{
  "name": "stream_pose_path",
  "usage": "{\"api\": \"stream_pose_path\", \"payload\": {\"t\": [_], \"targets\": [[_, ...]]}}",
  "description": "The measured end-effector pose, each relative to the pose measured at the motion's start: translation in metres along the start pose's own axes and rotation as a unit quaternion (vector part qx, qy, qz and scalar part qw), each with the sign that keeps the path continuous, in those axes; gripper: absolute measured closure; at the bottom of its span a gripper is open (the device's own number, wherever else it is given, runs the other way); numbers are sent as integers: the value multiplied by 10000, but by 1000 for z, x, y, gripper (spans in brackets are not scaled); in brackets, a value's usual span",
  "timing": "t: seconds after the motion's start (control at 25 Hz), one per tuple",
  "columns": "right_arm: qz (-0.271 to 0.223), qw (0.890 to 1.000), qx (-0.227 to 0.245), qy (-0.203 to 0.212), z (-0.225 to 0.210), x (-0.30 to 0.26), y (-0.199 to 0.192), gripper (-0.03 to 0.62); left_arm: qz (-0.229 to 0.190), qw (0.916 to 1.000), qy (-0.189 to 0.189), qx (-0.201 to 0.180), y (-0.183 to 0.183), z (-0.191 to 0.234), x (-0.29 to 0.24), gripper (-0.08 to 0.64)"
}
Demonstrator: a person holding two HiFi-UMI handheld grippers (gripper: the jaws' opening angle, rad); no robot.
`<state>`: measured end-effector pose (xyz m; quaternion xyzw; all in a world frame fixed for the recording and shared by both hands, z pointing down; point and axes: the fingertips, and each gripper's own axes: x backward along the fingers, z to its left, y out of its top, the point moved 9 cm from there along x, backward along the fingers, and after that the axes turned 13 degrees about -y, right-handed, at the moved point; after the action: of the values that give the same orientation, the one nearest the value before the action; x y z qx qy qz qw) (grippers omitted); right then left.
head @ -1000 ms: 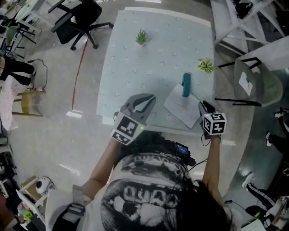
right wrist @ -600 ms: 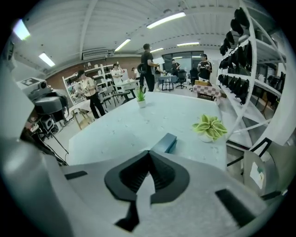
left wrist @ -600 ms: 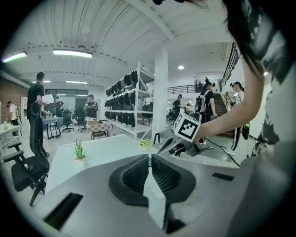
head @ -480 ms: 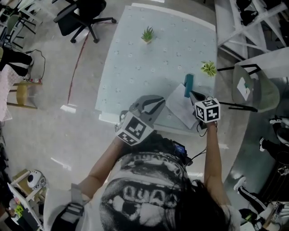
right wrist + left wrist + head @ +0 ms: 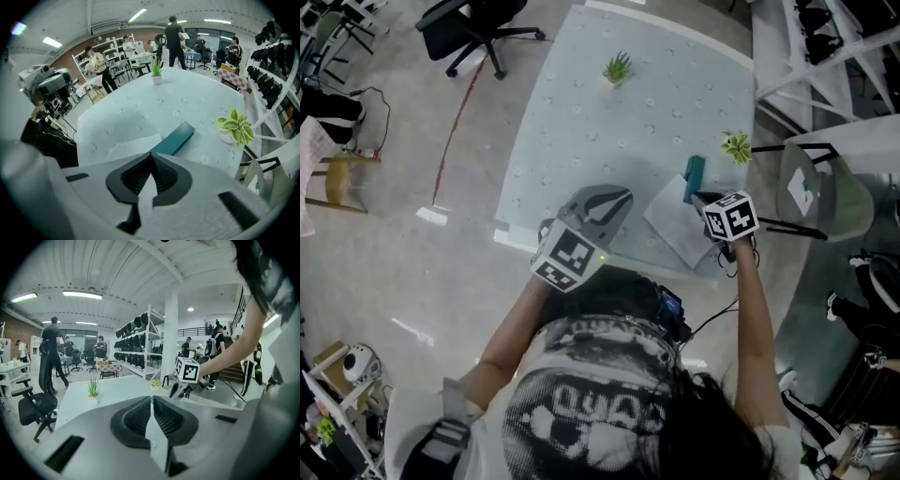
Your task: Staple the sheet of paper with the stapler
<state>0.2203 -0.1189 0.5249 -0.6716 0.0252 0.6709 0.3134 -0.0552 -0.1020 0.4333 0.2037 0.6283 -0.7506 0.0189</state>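
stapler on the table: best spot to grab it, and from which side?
Probably mid-body on the stapler, across its narrow width, coming down from above. It lies flat as a long slim bar, near end on the sheet of paper, so the long sides are the graspable faces. The right gripper is nearest, but its jaws are together and must open first.

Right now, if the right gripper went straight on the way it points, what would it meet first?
Most likely the stapler: its near end lies just beyond the shut jaws of the right gripper. The sheet of paper lies just left of that line, and depth is hard to judge.
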Motion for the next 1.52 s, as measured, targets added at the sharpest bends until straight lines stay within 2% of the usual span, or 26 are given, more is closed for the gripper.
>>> {"api": "stream_pose_path", "payload": {"t": [0.44,0.72,1.12,1.32,1.52], "targets": [[762,9966,128,269,-4,-14,10,588,66,9995,199,217,-15,17,10,543],[1100,9930,305,301,-2,-14,17,588,42,9995,111,286,-18,21,4,543],[1277,9901,391,441,-5,-20,20,588,19,9995,-54,313,-20,20,-13,543],[1453,9856,838,202,3,-25,23,588,28,9997,-34,223,-16,22,-14,543],[1079,9931,379,265,-1,-21,15,588,86,9997,-17,226,-18,19,-9,543]]}}
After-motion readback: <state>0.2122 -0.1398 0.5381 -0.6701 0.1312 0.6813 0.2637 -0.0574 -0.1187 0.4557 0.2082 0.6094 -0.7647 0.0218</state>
